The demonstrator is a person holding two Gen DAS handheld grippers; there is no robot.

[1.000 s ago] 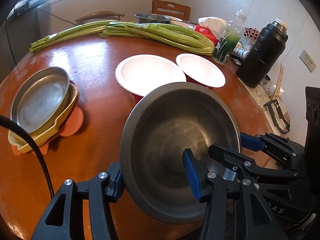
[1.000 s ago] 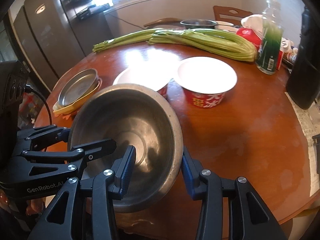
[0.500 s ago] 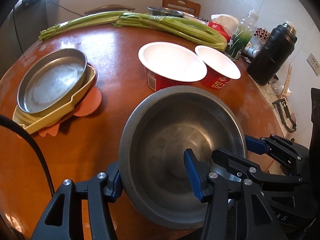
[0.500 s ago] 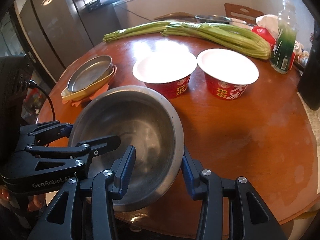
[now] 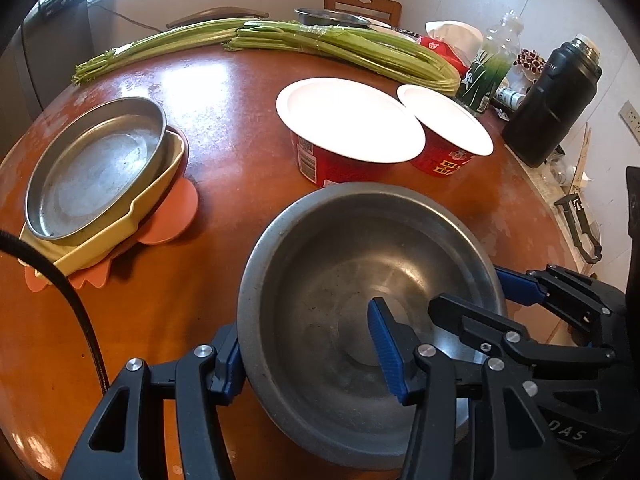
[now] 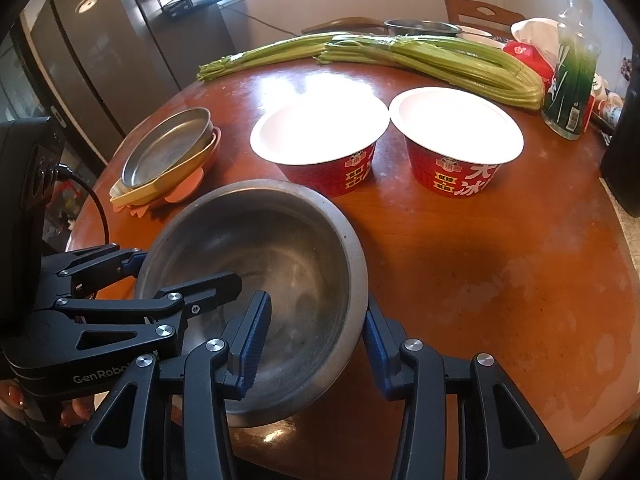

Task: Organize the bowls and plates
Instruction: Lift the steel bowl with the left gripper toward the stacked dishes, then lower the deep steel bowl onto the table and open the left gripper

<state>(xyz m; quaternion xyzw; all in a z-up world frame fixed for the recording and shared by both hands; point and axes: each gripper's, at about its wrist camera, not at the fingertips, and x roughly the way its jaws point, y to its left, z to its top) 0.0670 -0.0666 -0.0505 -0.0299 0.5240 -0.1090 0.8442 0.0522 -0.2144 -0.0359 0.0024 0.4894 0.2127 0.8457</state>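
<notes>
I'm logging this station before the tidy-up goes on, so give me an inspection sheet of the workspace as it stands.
Surface: round wooden table, glossy, scuffed.
Job's things: steel bowl near the front edge; steel pan stacked in a yellow dish on an orange mat.
Clutter: two red cups, celery, green bottle, black flask.
Grippers: left gripper and right gripper each straddle the bowl's rim.
Cables: black cable.
Surroundings: chair, fridge.

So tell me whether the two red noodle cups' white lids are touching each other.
Apart. The right wrist view shows a thin strip of table between the left noodle cup lid and the right noodle cup lid. In the left wrist view they overlap, so that view settles nothing.
</notes>
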